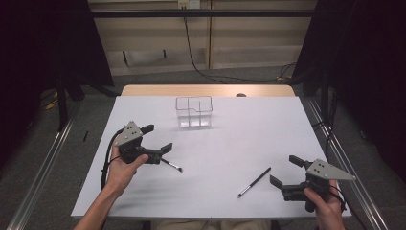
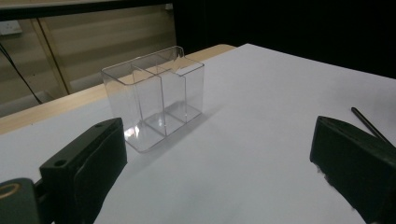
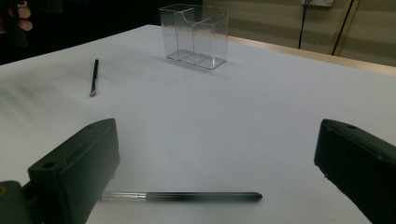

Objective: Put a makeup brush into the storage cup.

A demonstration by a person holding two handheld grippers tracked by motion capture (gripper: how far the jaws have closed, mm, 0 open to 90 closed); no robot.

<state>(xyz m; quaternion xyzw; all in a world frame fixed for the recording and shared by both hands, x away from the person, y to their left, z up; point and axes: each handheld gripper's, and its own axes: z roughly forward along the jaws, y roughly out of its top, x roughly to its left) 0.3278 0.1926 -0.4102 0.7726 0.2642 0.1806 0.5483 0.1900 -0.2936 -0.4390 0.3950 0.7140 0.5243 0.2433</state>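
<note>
— Toward the far middle of the white table point(image 1: 249, 139) we see a clear organizer point(image 1: 194, 111) standing upright, split into compartments. What do we find inside?

— We find no contents through its clear walls. From the left gripper view the organizer point(image 2: 154, 102) stands just ahead, between the jaws' line of sight.

— And our grippers?

— We hold the left gripper point(image 1: 157, 138) with its jaws spread wide, grasping nothing. The right gripper point(image 1: 286, 171) is likewise released, jaws well apart.

— Where do the brushes lie?

— We see one thin black brush point(image 1: 171, 165) flat on the table just beside the left gripper's nearer jaw, its long axis slanting, pale tip toward the near right. The second brush point(image 1: 254, 182) lies left of the right gripper, near it but not touching; its long axis runs diagonally, pale tip toward the near left, dark end toward the far right.

— And from the right gripper view?

— We see that second brush point(image 3: 182, 196) lying crosswise low between the jaws, its pale end by the left jaw.
</note>
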